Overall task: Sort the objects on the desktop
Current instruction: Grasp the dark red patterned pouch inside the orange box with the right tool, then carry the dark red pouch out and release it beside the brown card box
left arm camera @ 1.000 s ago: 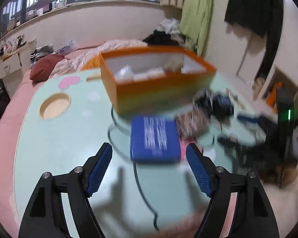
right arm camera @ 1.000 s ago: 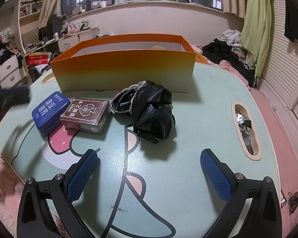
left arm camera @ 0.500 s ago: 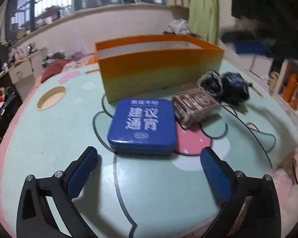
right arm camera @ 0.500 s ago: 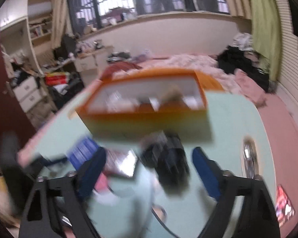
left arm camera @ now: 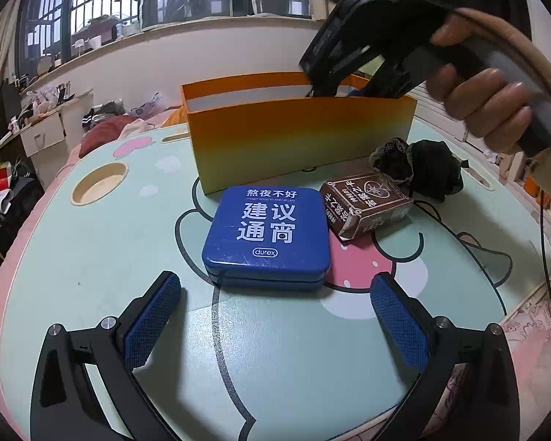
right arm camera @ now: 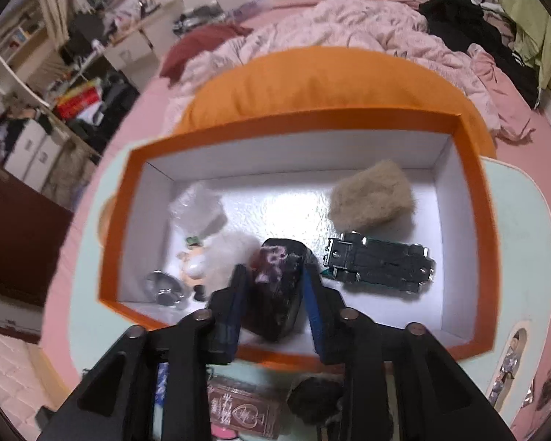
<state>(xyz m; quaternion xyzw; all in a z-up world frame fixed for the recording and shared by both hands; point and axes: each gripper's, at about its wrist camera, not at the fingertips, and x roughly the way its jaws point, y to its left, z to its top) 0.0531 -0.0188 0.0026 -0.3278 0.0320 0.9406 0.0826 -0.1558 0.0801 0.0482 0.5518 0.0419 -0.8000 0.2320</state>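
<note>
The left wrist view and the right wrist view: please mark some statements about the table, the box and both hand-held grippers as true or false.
1. The blue tin lies on the table. True.
2. The left hand-held gripper grips the tin. False: it is open, with the tin beyond its pads.
3. The right hand-held gripper holds a dark object over the orange box. True.
4. The box is empty. False: a toy car and a beige tuft lie inside.
</note>
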